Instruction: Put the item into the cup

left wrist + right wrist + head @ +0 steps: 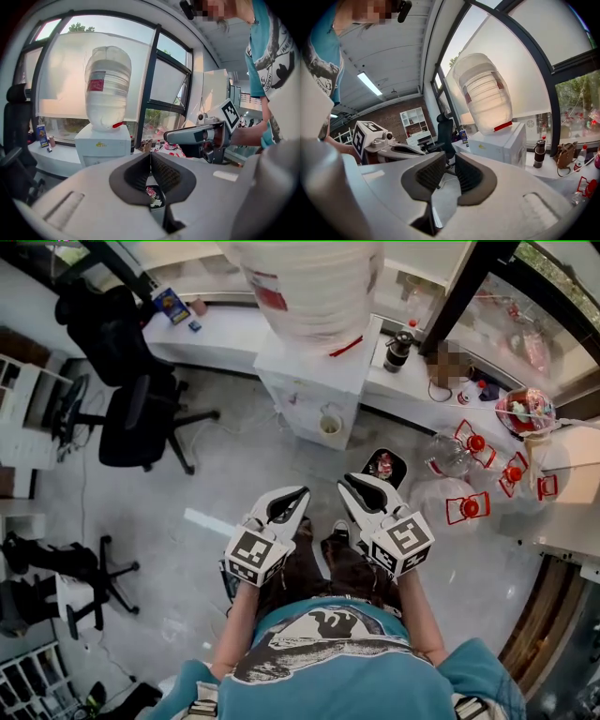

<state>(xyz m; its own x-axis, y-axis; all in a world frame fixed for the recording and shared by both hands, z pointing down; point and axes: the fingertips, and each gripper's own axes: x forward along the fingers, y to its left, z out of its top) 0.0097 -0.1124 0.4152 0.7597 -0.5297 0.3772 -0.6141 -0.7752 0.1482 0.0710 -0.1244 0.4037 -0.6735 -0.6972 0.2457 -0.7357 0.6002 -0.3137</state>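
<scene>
A small paper cup [330, 424] stands in the niche of the white water dispenser [314, 371]. I see no loose item in either gripper. My left gripper [298, 495] hangs above the floor in front of the person's legs; in its own view the left gripper [150, 157] has its pads meeting at the tips with nothing between them. Beside it, my right gripper [352, 484] points toward a black bin [382, 466] holding rubbish. In the right gripper view the right gripper [449, 165] shows a clear gap between the pads, and nothing is held.
A black office chair [141, 418] stands at the left, and another chair base [89, 587] is lower left. Clear bags and red-and-white items [469, 507] lie on the floor at the right. A white counter [234, 334] runs behind the dispenser, with a dark flask [398, 351] on it.
</scene>
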